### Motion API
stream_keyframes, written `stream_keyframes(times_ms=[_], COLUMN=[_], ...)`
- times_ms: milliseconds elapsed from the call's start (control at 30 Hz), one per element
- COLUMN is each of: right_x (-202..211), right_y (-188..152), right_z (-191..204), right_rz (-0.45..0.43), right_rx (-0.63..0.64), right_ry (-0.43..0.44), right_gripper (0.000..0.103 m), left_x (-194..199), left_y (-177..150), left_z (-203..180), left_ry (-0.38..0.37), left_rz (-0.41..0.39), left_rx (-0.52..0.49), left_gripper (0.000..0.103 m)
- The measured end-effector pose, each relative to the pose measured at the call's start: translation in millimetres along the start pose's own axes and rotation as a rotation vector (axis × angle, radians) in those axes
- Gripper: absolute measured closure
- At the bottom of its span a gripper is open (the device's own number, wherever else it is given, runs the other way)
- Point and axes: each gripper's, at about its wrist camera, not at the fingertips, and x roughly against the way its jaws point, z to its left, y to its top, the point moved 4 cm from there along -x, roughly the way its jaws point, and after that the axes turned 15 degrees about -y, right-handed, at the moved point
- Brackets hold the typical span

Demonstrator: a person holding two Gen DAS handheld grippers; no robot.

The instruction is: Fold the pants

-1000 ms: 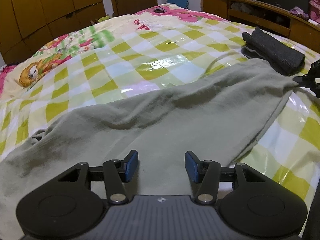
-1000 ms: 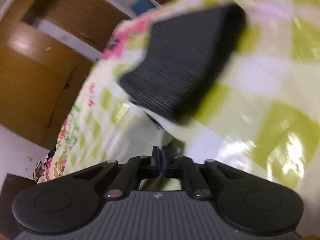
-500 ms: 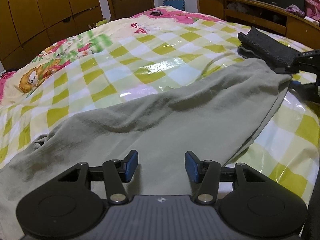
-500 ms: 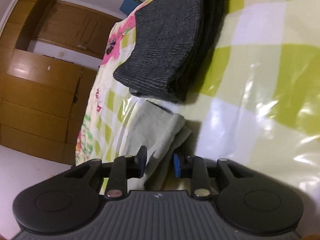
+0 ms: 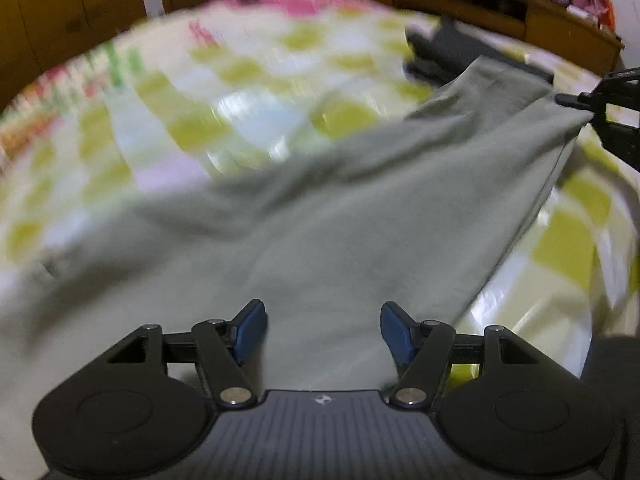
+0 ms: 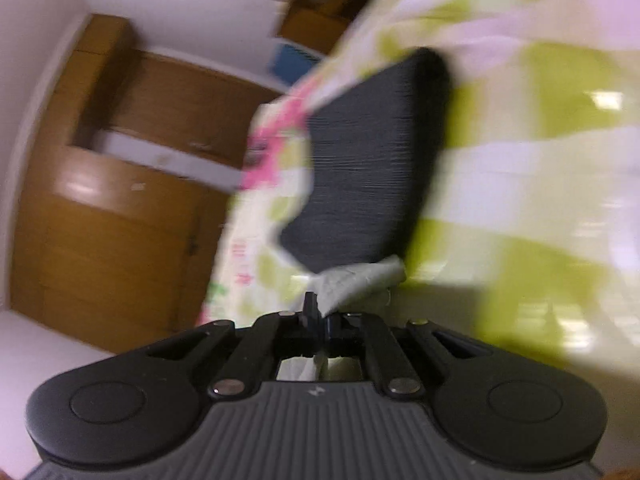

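Checked bedspread (image 5: 248, 92); pants (image 5: 340, 216) between right fingers (image 6: 308, 312).

left gripper (image 5: 322, 330): jaws opening, hovering above the pants (image 5: 340, 216)
right gripper (image 6: 320, 322): clamped on the pants' far corner

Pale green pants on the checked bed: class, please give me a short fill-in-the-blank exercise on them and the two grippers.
1. The right gripper is shut on a corner of the pale green ____.
2. The left gripper is opening above the pants, with nothing ____ between its pads.
3. Beyond the held corner lies a folded ____ garment.
4. The bedcover has green and white ____.

Missing words: pants; gripped; dark grey; checks
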Motion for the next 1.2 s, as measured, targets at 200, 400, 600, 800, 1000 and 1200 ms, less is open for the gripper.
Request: stream_keyframes(times_ms=[200,400,600,800,1000,1200], right_x=[16.0,8.2,15.1,54.7,40.2,-96.2], right_y=[1.5,15.8,9.3,-20.5,-130.5,-241.2], right_z=[-14.6,-0.2,10.7,44.8,178.4,258.9], right_rz=[-0.015,-0.055,-0.057,-0.227,0.002,0.404], right_rx=[-0.016,-0.006,0.162,0.45,0.891,1.023], right_ry=[-0.017,-0.058,-0.196,-0.396,-0.017,0.223], right_gripper=[0.099,0.099,0.096,0.092,0.078,0.078], left_x=[27.9,53.8,63.8,68.5,81.0,81.7], left_y=[0.5,-2.5,-17.0,-44.8,-45.9,-52.9], left_z=[-7.3,15.0,45.2,63.8,88.1,120.9], left_ry=[0.014,0.086,0.185,0.162,0.164,0.246], left_rz=[-0.066,-0.163,-0.167,-0.224,-0.341,-0.372], left_rx=[-0.007,0.046,0.027,0.126,0.228,0.299], left_gripper=[0.026,0.026,0.026,0.026,0.026,0.026])
